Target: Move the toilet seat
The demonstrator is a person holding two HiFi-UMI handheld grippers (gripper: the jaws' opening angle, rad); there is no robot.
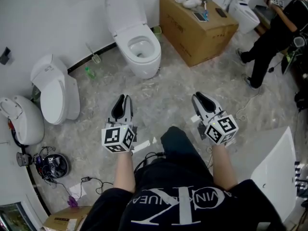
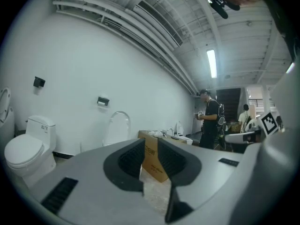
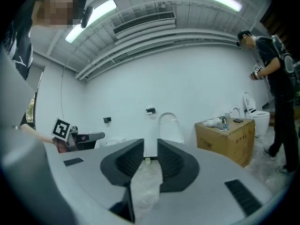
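Observation:
A white toilet (image 1: 139, 49) stands against the far wall with its lid (image 1: 122, 8) raised upright and the bowl showing. My left gripper (image 1: 121, 108) and right gripper (image 1: 202, 101) are held side by side over the marble floor, well short of the toilet and touching nothing. Both point level toward the wall. In the left gripper view the left gripper (image 2: 151, 145) has a narrow gap with only floor and the box behind it. The right gripper (image 3: 150, 146) looks the same, and the raised lid (image 3: 168, 124) stands straight ahead of it.
A cardboard box (image 1: 197, 25) with small items on top stands right of the toilet. Two more white toilets (image 1: 55, 88) (image 1: 21, 119) line the left wall, with cables (image 1: 50, 165) on the floor nearby. A person in black (image 1: 274, 32) stands at far right. A white fixture (image 1: 276, 170) lies at near right.

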